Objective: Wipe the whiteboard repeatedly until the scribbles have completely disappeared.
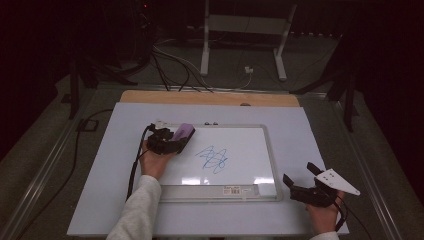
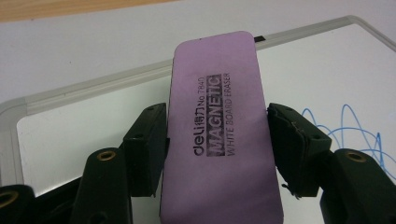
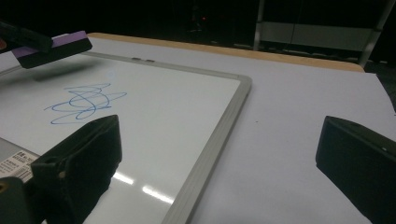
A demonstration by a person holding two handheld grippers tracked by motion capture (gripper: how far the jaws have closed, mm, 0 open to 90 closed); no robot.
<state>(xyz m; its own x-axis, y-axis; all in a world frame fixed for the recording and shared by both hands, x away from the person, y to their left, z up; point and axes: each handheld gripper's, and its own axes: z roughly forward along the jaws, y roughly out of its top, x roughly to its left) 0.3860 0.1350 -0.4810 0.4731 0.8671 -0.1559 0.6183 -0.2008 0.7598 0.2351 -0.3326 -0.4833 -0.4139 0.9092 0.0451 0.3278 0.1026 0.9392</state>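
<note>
While left gripper (image 2: 217, 149) clamps purple eraser (image 2: 222, 135) above whiteboard (image 1: 265, 150), right gripper (image 3: 219, 163) gapes wide

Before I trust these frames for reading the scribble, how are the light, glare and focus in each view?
High view: dim, dark surroundings, whiteboard lit, blue scribble small but legible. Left gripper view: eraser sharp, its print readable; the scribble partly hidden by a jaw. Right gripper view: glare streaks on the board near its frame, near jaws soft, eraser throws a shadow.
</note>
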